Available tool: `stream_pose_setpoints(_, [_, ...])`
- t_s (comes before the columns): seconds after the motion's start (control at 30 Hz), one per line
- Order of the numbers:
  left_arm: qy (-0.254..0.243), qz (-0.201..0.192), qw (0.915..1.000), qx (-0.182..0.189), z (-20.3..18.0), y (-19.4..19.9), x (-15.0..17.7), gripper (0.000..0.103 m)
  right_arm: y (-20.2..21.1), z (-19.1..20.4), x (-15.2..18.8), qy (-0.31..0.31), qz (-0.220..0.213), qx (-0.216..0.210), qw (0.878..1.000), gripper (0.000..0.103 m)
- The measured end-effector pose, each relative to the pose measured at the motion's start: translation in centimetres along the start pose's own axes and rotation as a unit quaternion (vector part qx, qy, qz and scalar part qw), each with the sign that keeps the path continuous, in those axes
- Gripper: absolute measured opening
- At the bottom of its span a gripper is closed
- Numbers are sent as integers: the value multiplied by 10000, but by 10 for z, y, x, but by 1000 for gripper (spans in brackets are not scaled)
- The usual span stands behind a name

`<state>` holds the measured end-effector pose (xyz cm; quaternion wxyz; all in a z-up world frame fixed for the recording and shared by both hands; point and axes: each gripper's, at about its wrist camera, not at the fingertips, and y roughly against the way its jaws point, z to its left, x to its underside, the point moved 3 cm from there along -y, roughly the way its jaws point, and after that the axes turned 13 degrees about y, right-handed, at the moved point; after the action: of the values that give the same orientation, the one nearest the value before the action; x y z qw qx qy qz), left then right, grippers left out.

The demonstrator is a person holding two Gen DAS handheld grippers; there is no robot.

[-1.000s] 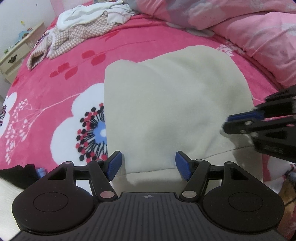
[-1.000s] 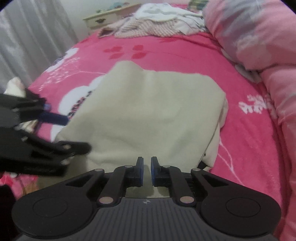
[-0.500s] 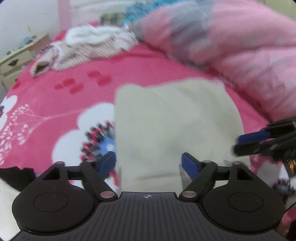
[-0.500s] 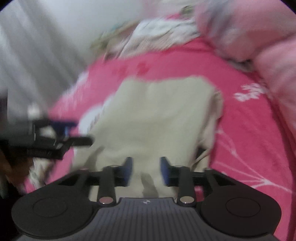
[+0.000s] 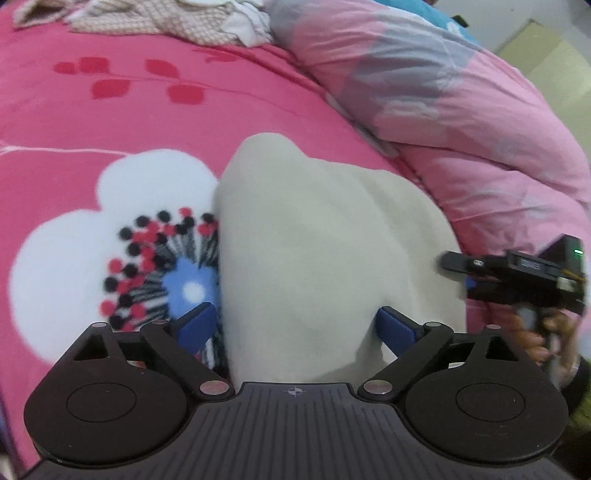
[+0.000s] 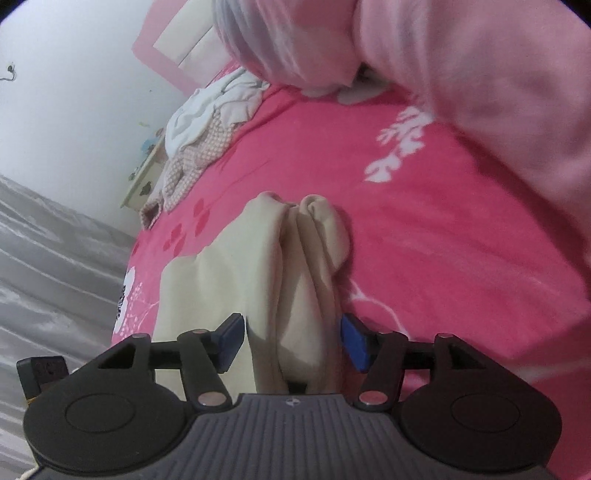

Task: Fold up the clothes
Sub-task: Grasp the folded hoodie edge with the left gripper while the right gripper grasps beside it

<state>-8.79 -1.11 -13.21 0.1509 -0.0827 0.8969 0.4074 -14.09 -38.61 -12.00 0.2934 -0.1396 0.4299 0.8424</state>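
Observation:
A cream garment [image 5: 314,251] lies folded on the pink flowered bedspread [image 5: 110,122]. My left gripper [image 5: 295,326] hangs over the garment's near left edge. Its jaws are opening wide, with cloth below and between them but not pressed. In the right wrist view the garment [image 6: 229,273] shows a bunched, layered right edge. My right gripper [image 6: 291,343] straddles that edge, its jaws opening, the blue pads beside the cloth and not squeezing it. The right gripper [image 5: 458,273] also shows at the right of the left wrist view, held by a hand.
A heap of unfolded clothes [image 5: 166,18] lies at the far end of the bed. A thick pink quilt [image 5: 443,110] is piled along the right side. Off the bed's left side are a pale nightstand [image 6: 144,177], a grey curtain [image 6: 48,258] and a white wall.
Both grippers have dropped closer to the garment and rolled. The right jaws went from shut to open around the bunched edge. The left jaws spread wider.

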Motion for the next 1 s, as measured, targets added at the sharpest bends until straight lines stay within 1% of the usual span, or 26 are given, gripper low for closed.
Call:
stream_pose_setpoints(0.07, [193, -10, 9995, 232, 4, -2, -7, 95, -11, -1, -7, -57, -6, -108, 9999, 67])
stream_pose_setpoints(0.13, [450, -25, 9980, 434, 9, -5, -15, 94, -16, -4, -13, -132, -70, -165, 9998, 69])
stream_pose_setpoints(0.23, [947, 140, 9933, 645, 22, -16, -22, 93, -27, -14, -16, -422, -43, -368, 9984, 70])
stream_pose_setpoints(0.3, [1208, 318, 9895, 732, 29, -26, -23, 93, -29, -17, -15, -486, -49, -473, 9977, 71])
stream_pose_setpoints(0.37, [1334, 300, 9872, 815, 31, -28, -21, 94, -28, -18, -11, -493, -77, -546, 9973, 71])
stream_pose_setpoints(0.47, [1375, 305, 9862, 873, 28, -27, -15, 94, -23, -18, 0, -573, -100, -666, 9961, 71])
stream_pose_setpoints(0.63, [1659, 595, 9779, 1121, 30, -23, -3, 94, -10, -19, 22, -800, -24, -927, 9925, 71])
stream_pose_setpoints(0.7, [1545, 697, 9792, 1115, 27, -22, 6, 94, -5, -17, 33, -860, 27, -1064, 9906, 71])
stream_pose_setpoints(0.77, [1358, 755, 9820, 1076, 21, -21, 18, 94, -2, -16, 43, -982, 162, -1294, 9866, 71])
stream_pose_setpoints(0.83, [1124, 698, 9863, 982, 15, -17, 26, 94, -5, -15, 54, -1133, 379, -1551, 9806, 70])
stream_pose_setpoints(0.87, [1100, 665, 9873, 932, 14, -18, 26, 94, -8, -13, 57, -1108, 482, -1566, 9802, 70])
stream_pose_setpoints(0.9, [1158, 647, 9874, 865, 13, -19, 24, 94, -11, -10, 57, -1022, 517, -1482, 9823, 65])
stream_pose_setpoints(0.93, [1215, 629, 9874, 798, 13, -21, 23, 93, -14, -8, 55, -947, 533, -1394, 9843, 63])
stream_pose_setpoints(1.0, [1347, 568, 9869, 676, 12, -24, 20, 93, -20, -6, 46, -939, 415, -1347, 9856, 62])
